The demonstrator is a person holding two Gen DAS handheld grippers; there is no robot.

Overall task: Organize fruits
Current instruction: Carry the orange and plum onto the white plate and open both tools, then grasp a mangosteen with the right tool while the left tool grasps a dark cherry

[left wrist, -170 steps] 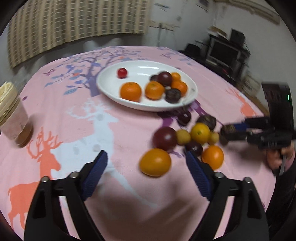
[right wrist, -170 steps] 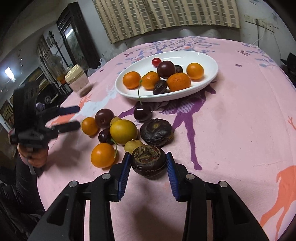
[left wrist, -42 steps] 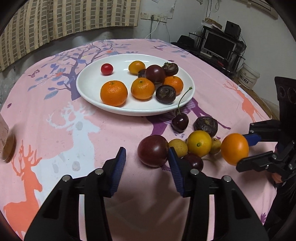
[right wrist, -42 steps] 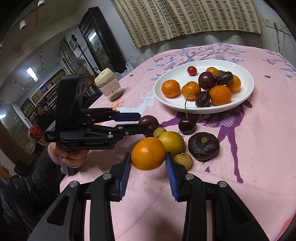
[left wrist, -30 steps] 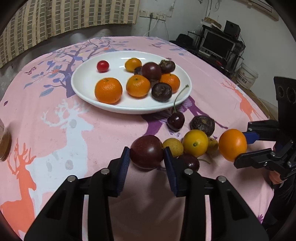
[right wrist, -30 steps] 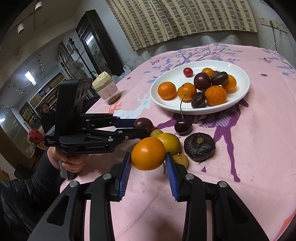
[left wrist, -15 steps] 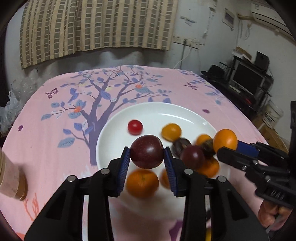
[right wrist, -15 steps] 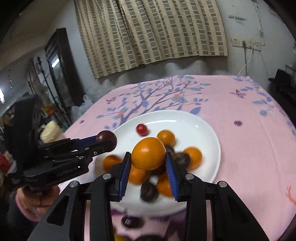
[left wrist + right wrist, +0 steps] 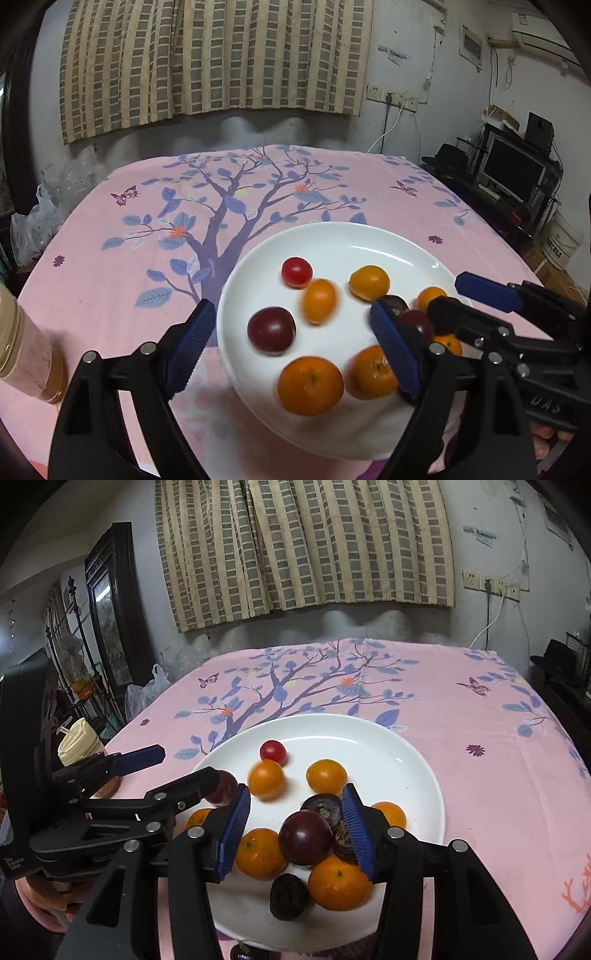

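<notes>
Left wrist view: left gripper (image 9: 291, 343) spread wide, empty, above the plate (image 9: 369, 236); right gripper (image 9: 295, 829) likewise wide, gripping nothing.

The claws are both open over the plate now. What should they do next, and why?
Probably lift both away and go back for more fruit. The left claw and right claw are wide open, holding nothing, and the dark plum and blurred orange already lie on the white plate. One dark fruit shows just past the plate's near rim.

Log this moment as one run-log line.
left gripper: open | right gripper: open | plum, orange: loose on plate
</notes>
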